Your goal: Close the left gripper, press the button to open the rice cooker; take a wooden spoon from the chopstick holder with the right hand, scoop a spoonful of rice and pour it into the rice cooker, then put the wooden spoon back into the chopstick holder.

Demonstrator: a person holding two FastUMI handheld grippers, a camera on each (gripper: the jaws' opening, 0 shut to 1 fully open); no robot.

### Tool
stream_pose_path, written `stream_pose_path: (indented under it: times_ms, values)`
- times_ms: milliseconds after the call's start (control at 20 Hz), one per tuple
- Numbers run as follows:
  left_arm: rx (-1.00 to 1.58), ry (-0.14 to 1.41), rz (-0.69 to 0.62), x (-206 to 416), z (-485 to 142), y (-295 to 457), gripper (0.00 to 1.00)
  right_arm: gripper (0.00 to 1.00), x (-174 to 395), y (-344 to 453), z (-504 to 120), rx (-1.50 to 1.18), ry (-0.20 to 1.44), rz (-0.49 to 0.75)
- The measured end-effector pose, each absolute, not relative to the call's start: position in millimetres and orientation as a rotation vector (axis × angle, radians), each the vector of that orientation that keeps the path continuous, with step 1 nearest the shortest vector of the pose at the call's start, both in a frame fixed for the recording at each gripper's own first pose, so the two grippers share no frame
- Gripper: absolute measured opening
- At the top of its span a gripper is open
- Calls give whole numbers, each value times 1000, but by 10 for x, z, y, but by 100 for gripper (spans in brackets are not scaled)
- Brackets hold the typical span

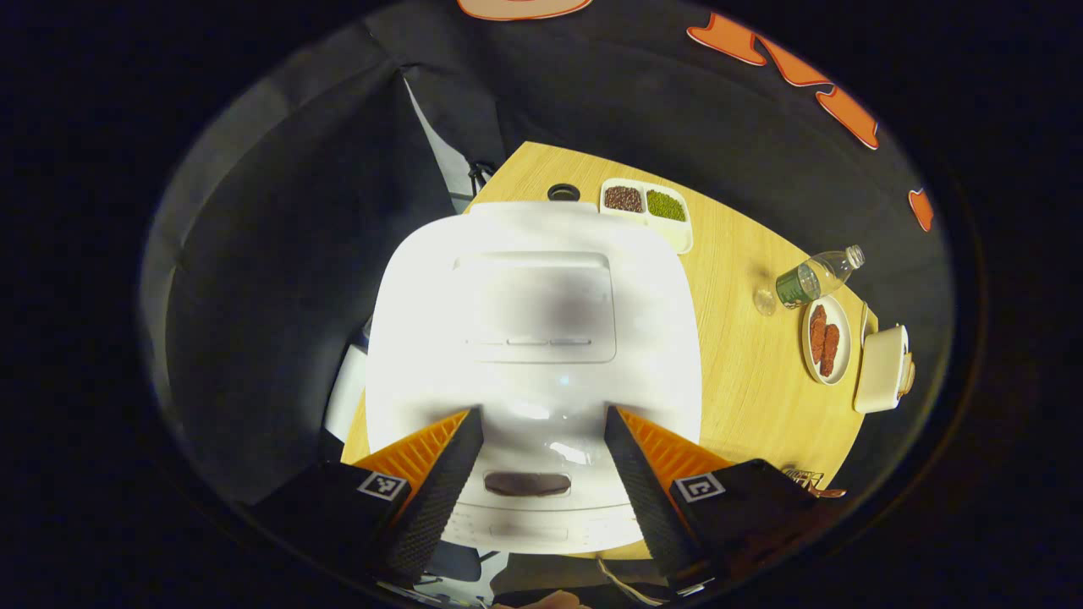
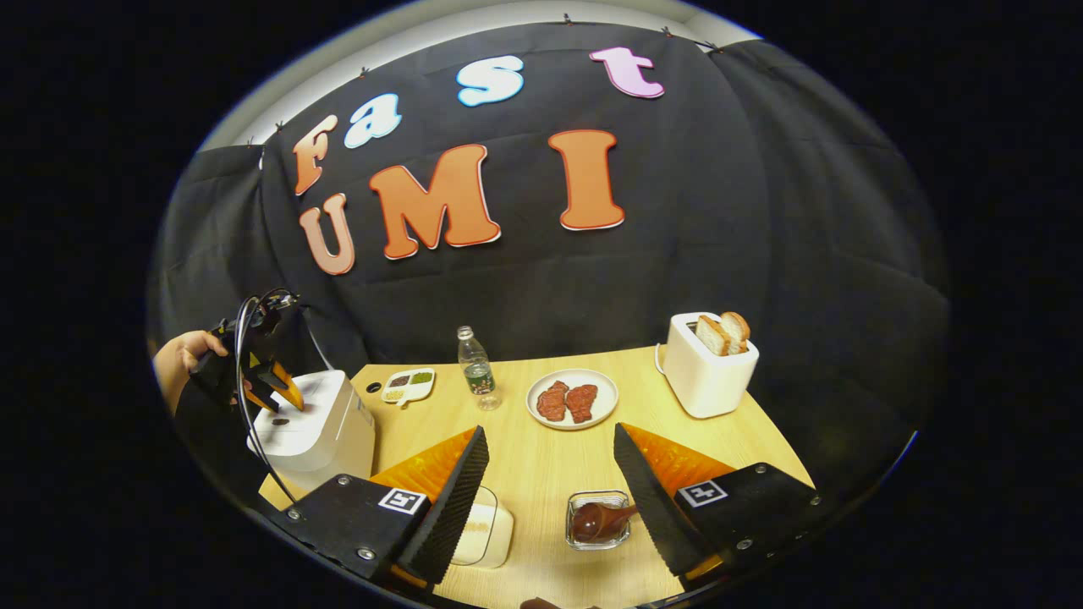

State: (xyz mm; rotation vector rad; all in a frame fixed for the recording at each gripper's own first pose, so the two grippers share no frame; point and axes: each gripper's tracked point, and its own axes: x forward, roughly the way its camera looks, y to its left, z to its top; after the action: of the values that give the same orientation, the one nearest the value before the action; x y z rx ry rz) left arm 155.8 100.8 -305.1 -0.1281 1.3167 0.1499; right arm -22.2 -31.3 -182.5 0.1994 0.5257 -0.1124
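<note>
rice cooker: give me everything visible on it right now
The rice cooker is a white, glossy, rounded-square unit that looks plastic, standing upright at the table's left end, lid shut. The lid top carries a recessed rectangular panel; a dark oval button sits near the front edge, with a pale strip below it. The left gripper hovers above, fingers apart, straddling the button without touching it. Nothing rests on the lid.

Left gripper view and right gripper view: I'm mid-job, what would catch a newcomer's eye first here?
First the big white rice cooker, lid down, at the table's left end, right below the open left gripper, whose fingers frame its front button. Next the toaster with two bread slices at the table's far right, and the plate of meat in the middle.
</note>
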Motion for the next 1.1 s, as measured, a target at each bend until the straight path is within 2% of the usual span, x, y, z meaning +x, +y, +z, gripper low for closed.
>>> stream_pose_path:
  times_ms: [150,250,300,400,450,650,750,1100]
  values:
    - [-99,1185,166,1565,-3036,983,100,93,-121,-38,-1825,208,514,-18]
    - [-31,1039,147,1583,-3019,974,98,92,-31,88,-1780,191,489,27]
    - [0,966,143,1592,-2998,973,100,93,25,149,-1730,190,465,44]
    - [-5,883,153,1505,-2969,941,97,93,155,263,-1617,183,412,77]
    - [-45,838,126,1452,-2891,835,100,93,216,289,-1580,162,394,84]
    - [-13,542,74,1344,-2168,648,97,93,434,374,-1331,97,303,92]
    - [2,431,31,1206,-1762,510,99,93,526,410,-1229,74,261,90]
    - [6,166,-73,708,-882,18,96,93,655,539,-816,81,155,106]
